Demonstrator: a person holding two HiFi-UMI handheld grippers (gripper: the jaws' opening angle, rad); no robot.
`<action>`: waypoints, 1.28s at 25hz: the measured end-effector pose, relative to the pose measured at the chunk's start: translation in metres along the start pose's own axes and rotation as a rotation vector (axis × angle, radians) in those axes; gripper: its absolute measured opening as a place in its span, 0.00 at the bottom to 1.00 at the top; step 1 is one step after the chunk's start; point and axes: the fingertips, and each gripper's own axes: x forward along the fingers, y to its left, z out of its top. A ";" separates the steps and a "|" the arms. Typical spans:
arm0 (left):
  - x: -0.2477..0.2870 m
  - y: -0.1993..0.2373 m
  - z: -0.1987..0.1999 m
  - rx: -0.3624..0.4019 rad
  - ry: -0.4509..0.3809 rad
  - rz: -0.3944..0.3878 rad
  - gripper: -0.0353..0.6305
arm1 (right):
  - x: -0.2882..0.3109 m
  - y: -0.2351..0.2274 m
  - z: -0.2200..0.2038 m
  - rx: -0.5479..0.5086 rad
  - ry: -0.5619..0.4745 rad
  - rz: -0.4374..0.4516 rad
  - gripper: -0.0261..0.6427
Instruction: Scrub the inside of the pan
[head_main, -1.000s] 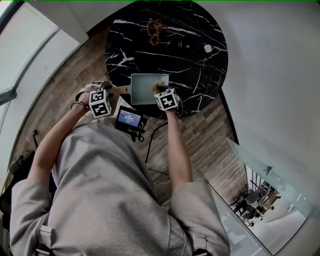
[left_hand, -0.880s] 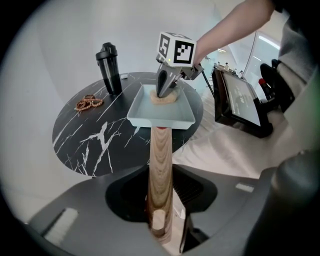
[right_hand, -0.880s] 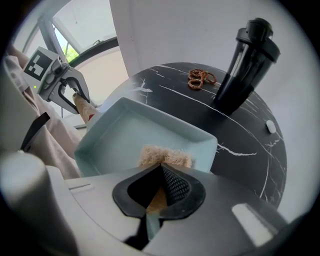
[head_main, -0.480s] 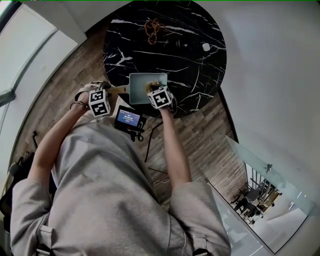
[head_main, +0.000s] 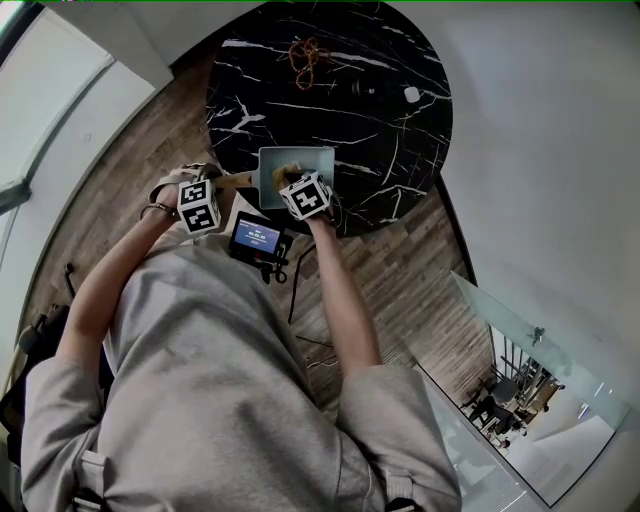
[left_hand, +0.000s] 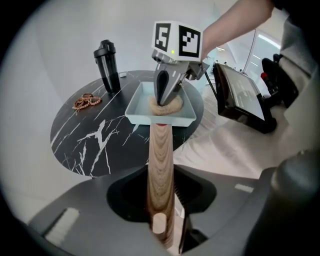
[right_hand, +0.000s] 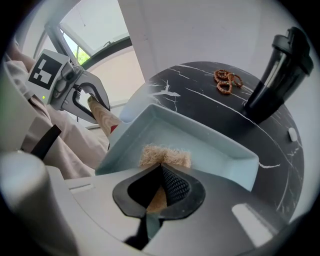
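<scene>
A pale blue square pan (head_main: 316, 163) with a wooden handle (head_main: 238, 180) rests on the near edge of a round black marble table (head_main: 385, 140). My left gripper (head_main: 224, 184) has the handle (left_hand: 161, 165) between its jaws; they have just been closing and now grip it. My right gripper (head_main: 289, 182) points down into the pan, shut on a tan fibrous scrub pad (right_hand: 165, 155) that presses on the pan floor (right_hand: 212, 145) near the handle side. From the left gripper view the right gripper (left_hand: 163, 99) stands over the pad (left_hand: 169, 106).
A black lidded tumbler (left_hand: 107, 64) and a brown knotted cord (head_main: 307, 57) sit at the table's far side, with a small white object (head_main: 412, 95) to the right. A tablet on a stand (head_main: 258, 237) is beside the table, below the pan. Wooden floor surrounds the table.
My right gripper has slid the scrub pad leftwards across the pan, from its right side to near the handle end. The left gripper and the pan have stayed put.
</scene>
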 end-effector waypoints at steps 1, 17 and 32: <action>0.001 0.000 0.000 0.002 0.000 0.002 0.24 | 0.001 0.002 0.001 -0.003 -0.003 0.003 0.07; 0.009 0.000 -0.003 0.008 0.035 -0.006 0.20 | 0.012 0.023 0.021 0.172 -0.047 0.108 0.07; 0.009 0.001 -0.003 0.001 0.053 -0.004 0.20 | -0.046 -0.036 0.011 0.431 -0.329 0.165 0.07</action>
